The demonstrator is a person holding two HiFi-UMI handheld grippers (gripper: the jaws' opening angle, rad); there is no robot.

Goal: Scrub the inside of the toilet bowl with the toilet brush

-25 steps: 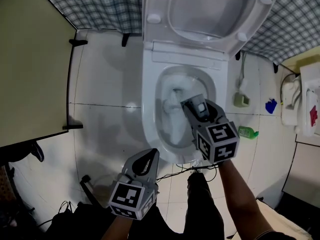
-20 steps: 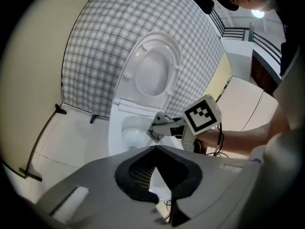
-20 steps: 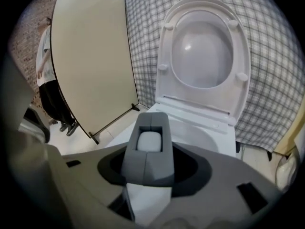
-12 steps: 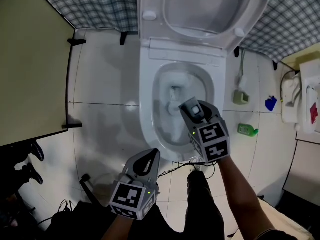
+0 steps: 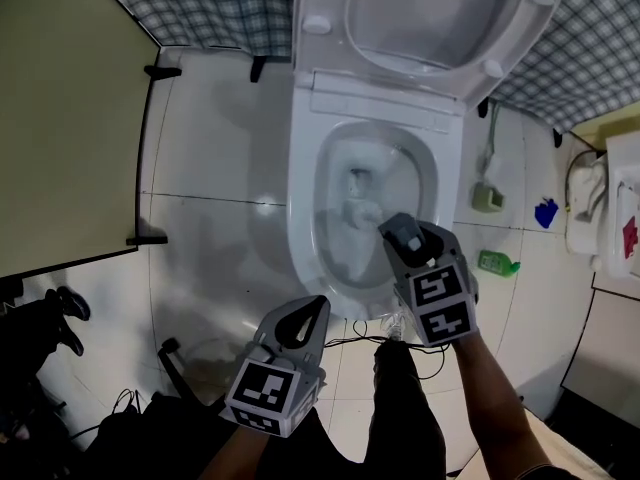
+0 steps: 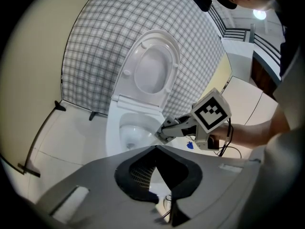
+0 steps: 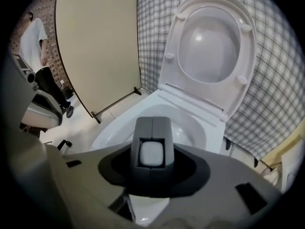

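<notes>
While head-down, toilet brush (image 5: 363,211) into bowl (image 5: 303,218)

**Room, as seen from your head.** You stand on a floor (image 5: 210,168) of large, pale, glossy tiles with thin dark joints. The back wall (image 5: 200,8) ahead of you carries a small grey-and-white check. On your left, an olive partition (image 5: 60,118) rests on dark feet (image 5: 150,239), with its lower edge raised off the tiles. At your right a white cabinet (image 5: 622,218) sits at the frame's edge. A green bottle (image 5: 495,264) and a blue object (image 5: 546,212) lie on the tiles near it. Black cables (image 5: 350,340) trail over the floor by your feet. The left gripper view shows a bright ceiling lamp (image 6: 259,14). In the right gripper view, a person (image 7: 38,42) stands beyond the partition, before a brick wall (image 7: 50,8).
</notes>
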